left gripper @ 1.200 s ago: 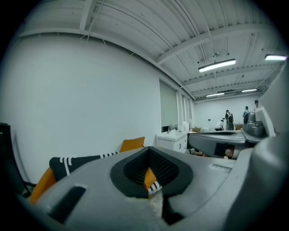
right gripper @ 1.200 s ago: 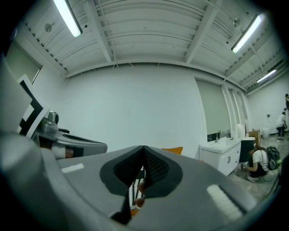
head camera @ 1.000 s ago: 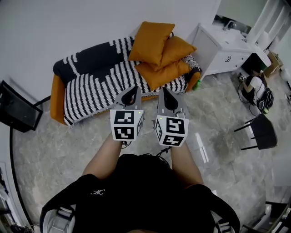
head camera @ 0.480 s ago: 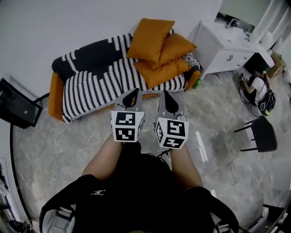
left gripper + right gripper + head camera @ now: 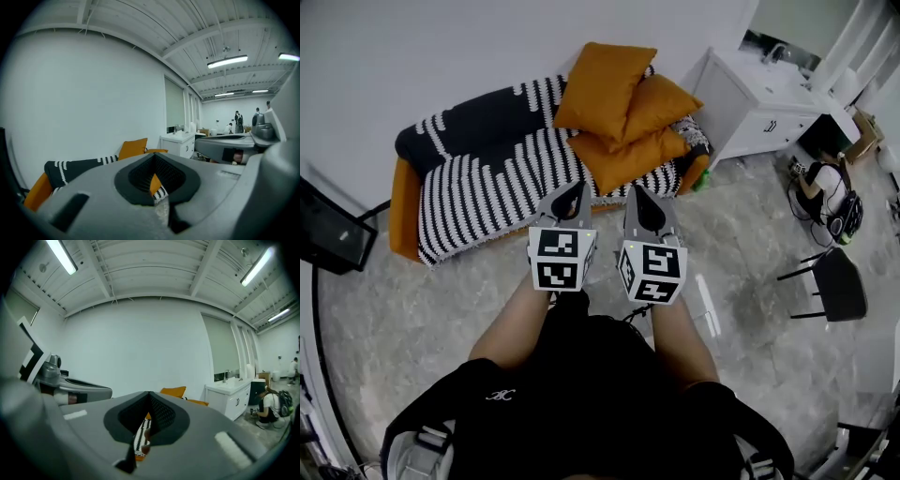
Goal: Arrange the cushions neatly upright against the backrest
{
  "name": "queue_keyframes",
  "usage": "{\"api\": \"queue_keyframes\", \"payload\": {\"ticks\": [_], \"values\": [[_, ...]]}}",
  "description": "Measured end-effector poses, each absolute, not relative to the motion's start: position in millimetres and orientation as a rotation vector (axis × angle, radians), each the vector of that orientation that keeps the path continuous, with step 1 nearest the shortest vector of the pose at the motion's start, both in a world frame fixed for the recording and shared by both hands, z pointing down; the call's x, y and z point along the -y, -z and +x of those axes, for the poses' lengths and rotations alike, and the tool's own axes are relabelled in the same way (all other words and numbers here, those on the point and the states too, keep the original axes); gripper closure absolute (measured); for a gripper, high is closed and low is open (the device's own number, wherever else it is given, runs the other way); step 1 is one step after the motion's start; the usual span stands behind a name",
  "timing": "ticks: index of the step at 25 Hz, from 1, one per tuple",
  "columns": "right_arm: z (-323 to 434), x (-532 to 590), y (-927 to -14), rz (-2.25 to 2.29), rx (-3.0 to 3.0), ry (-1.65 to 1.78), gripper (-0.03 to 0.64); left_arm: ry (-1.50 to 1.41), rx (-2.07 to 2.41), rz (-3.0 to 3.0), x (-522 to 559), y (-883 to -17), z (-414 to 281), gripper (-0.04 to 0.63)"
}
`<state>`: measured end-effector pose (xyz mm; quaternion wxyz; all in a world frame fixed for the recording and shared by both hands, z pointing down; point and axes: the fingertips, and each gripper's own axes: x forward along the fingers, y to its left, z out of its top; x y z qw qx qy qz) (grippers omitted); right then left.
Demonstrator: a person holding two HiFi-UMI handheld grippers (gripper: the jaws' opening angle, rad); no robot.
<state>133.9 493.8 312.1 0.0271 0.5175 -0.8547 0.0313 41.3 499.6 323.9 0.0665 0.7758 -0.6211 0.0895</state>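
Three orange cushions are piled at the right end of a sofa (image 5: 478, 192) draped in a black-and-white striped cover. One cushion (image 5: 603, 87) leans on the backrest, a second (image 5: 664, 99) slumps beside it, and the third (image 5: 623, 157) lies flat on the seat. Both grippers hover side by side over the floor, short of the sofa's front edge and touching nothing. My left gripper (image 5: 573, 190) is shut and empty, and so is my right gripper (image 5: 639, 192). In the left gripper view the leaning cushion (image 5: 132, 148) shows above the shut jaws.
A white cabinet with a sink (image 5: 761, 101) stands right of the sofa, with a green object (image 5: 701, 177) at the sofa's corner. Further right a person (image 5: 825, 187) sits on the floor near a black chair (image 5: 839, 274). A dark screen (image 5: 333, 234) stands at the far left.
The sofa and cushions have slid slightly left in the head view as the viewpoint shifted. Both grippers stay shut and side by side.
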Motion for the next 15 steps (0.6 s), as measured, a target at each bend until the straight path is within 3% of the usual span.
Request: {"api": "queue_keyframes", "payload": {"ticks": [15], "values": [[72.2,-348.0,-315.2,1.592,2.576,-0.084,0.609,-0.28,1.806,2.334,-355.6,-336.3,-21.1,0.589]]}}
